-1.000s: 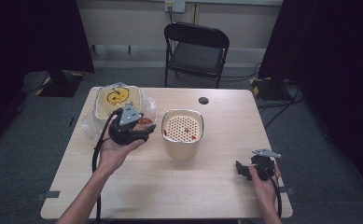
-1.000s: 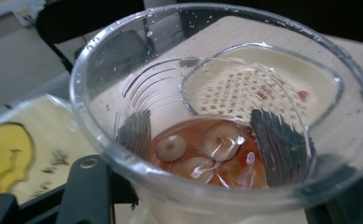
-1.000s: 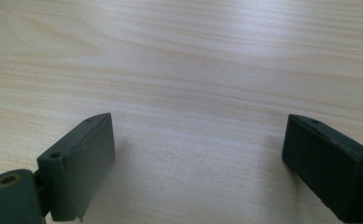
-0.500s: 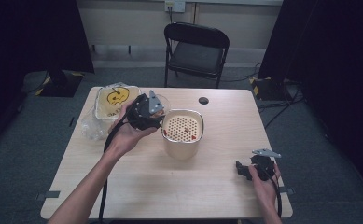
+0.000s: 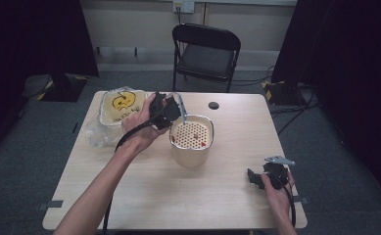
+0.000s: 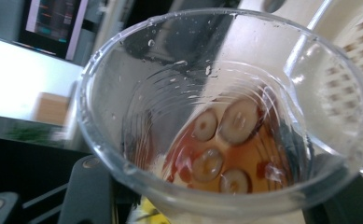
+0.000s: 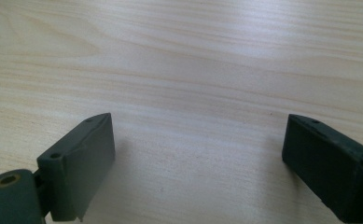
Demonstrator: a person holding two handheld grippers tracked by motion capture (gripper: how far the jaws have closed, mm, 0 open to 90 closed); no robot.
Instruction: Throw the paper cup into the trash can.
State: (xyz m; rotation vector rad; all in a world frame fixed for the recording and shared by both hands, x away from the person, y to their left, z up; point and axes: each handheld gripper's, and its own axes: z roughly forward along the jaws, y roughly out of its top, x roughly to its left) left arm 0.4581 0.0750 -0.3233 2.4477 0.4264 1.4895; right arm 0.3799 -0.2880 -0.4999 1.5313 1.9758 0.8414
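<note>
Left arm had swung right and away across the desk (image 5: 144, 196) since the earlier frames: from near the yellow-lidded tub (image 5: 122, 105) at far left to the rim of the cream strainer pot (image 5: 192, 142) mid-desk. Left hand-held gripper (image 5: 166, 111) now sat touching or just beside the pot's far-left edge, tilted toward it.

Left gripper view showed it clamped around a clear plastic cup (image 6: 216, 116), tipped over. Cup held reddish-orange liquid (image 6: 226, 158) pooled on the low side with several round pale slices (image 6: 237, 120) and small red bits (image 6: 268, 170) in it. Perforated insert (image 6: 352, 79) of the pot was right behind the cup's rim, so the mouth was lined up with the strainer. My read: pour in progress or about to begin; most of the contents were still in the cup. A couple of red bits (image 5: 203, 143) already lay on the insert in the high view.

Crumpled clear bag (image 5: 97, 134) lay at left next to the tub. Small black disc (image 5: 213, 105) sat at the far edge.

Right hand-held gripper (image 5: 254, 178) hadn't moved: parked at near right, resting on the desk, jaws wide apart, nothing between them, bare wood ahead in its own view.

Risk, as I judge it: a fast tilt could splash liquid over the pot's rim.
</note>
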